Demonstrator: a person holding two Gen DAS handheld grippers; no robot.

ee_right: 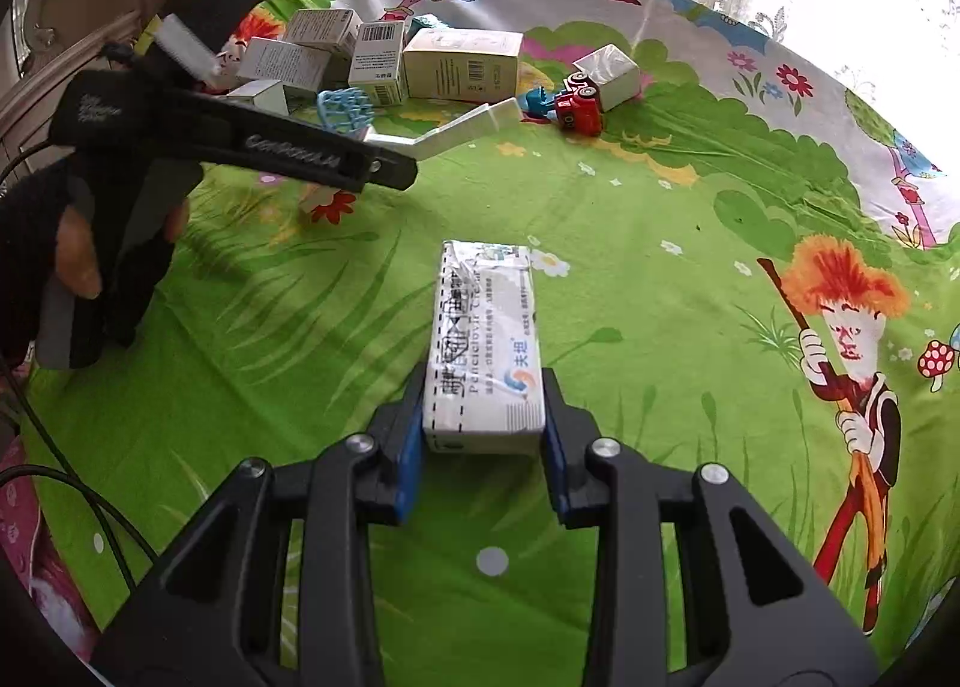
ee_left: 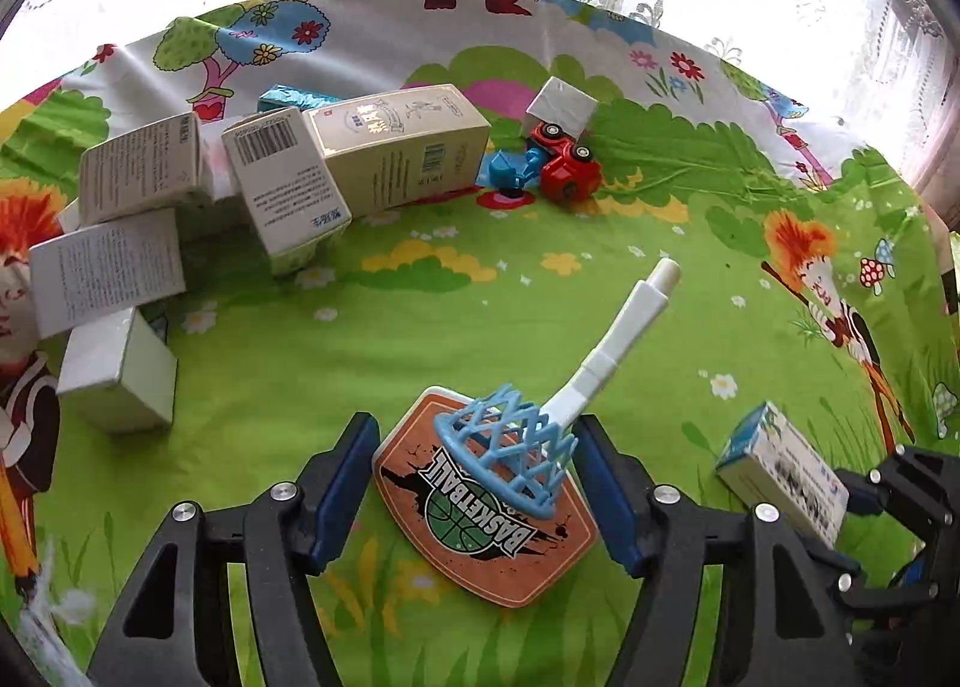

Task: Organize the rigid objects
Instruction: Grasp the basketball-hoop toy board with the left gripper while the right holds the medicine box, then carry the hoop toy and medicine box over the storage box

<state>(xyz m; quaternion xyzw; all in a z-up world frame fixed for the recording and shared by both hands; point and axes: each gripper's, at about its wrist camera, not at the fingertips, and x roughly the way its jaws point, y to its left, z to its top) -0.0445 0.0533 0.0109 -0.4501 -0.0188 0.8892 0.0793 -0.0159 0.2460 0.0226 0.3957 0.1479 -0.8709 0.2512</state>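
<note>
My left gripper (ee_left: 474, 483) clamps the toy basketball hoop, an orange cardboard backboard with blue plastic net and white pole (ee_left: 486, 498); gripped only at its edges, it may pivot and slip. My right gripper (ee_right: 483, 435) holds a white rectangular medicine carton (ee_right: 483, 339) above the green cartoon-print cloth (ee_right: 660, 327), by one end, so it could sag.
</note>
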